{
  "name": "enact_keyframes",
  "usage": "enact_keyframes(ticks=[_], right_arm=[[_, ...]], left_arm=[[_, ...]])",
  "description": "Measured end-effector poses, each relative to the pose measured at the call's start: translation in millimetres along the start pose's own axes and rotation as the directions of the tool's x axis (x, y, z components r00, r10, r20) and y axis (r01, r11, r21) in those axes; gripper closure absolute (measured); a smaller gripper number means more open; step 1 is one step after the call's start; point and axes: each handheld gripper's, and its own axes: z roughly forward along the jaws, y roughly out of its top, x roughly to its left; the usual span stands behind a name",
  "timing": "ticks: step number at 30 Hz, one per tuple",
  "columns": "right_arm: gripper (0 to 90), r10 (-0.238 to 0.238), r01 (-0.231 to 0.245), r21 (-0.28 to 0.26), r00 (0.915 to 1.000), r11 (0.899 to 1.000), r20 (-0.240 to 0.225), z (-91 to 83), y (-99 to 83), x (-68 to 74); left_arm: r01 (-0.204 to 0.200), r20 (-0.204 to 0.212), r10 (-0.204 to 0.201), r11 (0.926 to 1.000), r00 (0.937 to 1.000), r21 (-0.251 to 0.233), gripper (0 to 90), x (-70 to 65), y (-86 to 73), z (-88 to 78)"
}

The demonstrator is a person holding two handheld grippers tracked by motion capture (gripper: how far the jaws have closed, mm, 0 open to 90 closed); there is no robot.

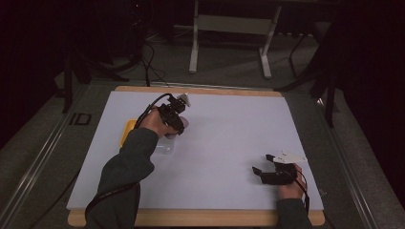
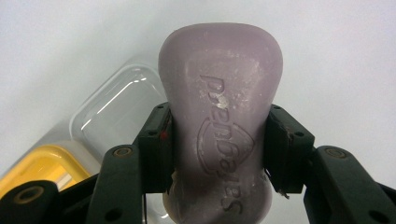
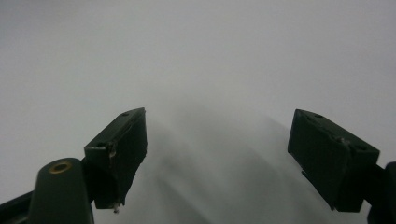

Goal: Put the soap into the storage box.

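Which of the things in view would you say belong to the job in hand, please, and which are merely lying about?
Likely in the job:
- left gripper, shut on the purple soap bar
- clear container
- yellow lid

Idle or around:
- right gripper, open and holding nothing
- table frame on the floor beyond

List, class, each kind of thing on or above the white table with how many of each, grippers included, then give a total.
Grippers: 2 (left gripper, right gripper)
Purple soap bar: 1
Clear plastic container: 1
Yellow lid: 1
Total: 5
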Motion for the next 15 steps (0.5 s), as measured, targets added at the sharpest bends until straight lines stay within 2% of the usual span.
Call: enact_keyframes(ticks=[9,15], right_arm=[[19.4,-0.001,0.001,0.001,1.0,1.0,0.001,0.1,0.0,0.1],[19.4,0.0,0.0,0.001,1.0,1.0,0.001,0.0,0.0,0.2]], left_arm=[[0.024,-0.015,-0.024,0.9997,0.9996,0.001,50.3,7.2,-5.2,-2.2],[0.031,-0.007,-0.031,0.9995,0.9995,-0.006,50.3,11.1,-8.2,-3.6]])
